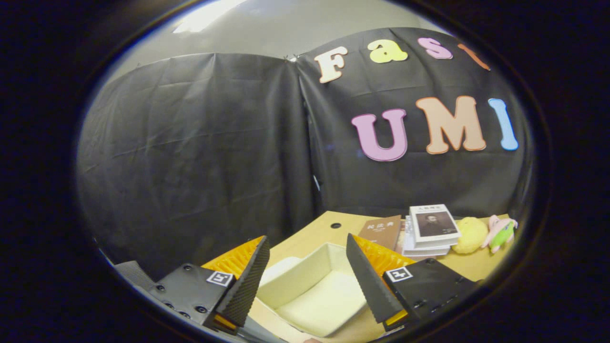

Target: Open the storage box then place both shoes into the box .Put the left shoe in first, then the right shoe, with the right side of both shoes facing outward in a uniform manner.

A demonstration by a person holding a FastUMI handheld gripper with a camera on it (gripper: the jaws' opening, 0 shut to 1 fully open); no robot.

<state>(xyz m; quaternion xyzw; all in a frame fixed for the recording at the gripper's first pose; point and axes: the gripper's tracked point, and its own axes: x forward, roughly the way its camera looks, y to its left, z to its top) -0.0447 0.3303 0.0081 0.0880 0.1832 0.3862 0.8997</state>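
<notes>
In the gripper view we see our gripper (305, 281) with its fingers spread apart and nothing between them but air. Just ahead, seen through the gap, the storage box (314, 290) lies open on the tabletop (305, 240), its cream inside bare. Along the tabletop's far edge we make out a brown book (381, 231), a stack of books (431, 231), a yellow plush toy (471, 234) and a pink plush toy (500, 232).

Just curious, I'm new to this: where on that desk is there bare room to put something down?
Bare wood lies between the open cream box and the brown book. The back right is crowded: stacked books, yellow plush. The open claw holds nothing.
</notes>
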